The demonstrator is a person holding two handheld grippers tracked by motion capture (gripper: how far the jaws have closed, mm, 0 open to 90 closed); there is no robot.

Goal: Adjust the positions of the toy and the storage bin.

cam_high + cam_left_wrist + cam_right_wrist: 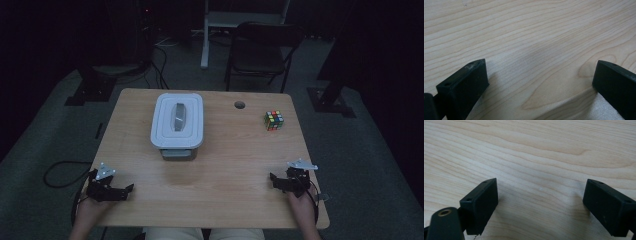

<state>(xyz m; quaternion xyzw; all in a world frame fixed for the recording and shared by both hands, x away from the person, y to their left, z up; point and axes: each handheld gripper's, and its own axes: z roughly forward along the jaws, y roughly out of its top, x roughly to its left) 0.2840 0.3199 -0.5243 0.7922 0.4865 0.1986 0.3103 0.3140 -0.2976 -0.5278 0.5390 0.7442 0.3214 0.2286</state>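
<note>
A white lidded plastic box with a grey handle stands at the back middle of the wooden table. A colourful puzzle cube sits at the back right. My left gripper rests at the front left corner, held by a hand. Its jaws stand wide apart over bare wood in the left gripper view, with nothing between them. My right gripper lies at the front right, also open over bare wood.
A round cable hole is in the tabletop between box and cube. A dark chair and a white stand are on the floor behind the table. A cable loops on the floor at the left.
</note>
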